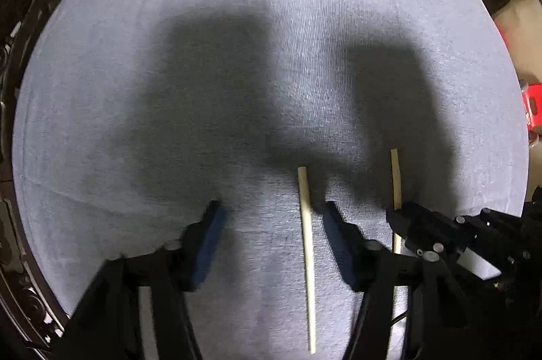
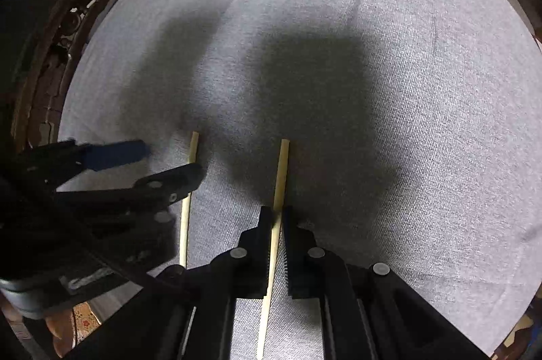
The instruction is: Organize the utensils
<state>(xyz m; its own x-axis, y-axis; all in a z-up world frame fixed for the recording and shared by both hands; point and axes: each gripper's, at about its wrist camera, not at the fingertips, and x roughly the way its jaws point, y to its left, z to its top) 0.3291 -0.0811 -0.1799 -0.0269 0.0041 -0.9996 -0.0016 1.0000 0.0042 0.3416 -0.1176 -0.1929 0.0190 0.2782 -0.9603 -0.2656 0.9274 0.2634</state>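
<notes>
**Two chopsticks, two grippers, one grey cloth**

Down low, the right gripper [image 2: 277,217] is clamped tight on a pale wooden chopstick [image 2: 282,170], its far end resting on the cloth ahead of the jaws. Just beside it, the left gripper [image 1: 271,211] points straight down, jaws about half apart, straddling a second pale wooden chopstick [image 1: 306,244] that lies flat, close to the right-hand pad, nothing pinching it. Beyond both, the light grey ribbed tablecloth [image 1: 271,21] runs out to the round table's edge, crossed by dark shadows.
</notes>
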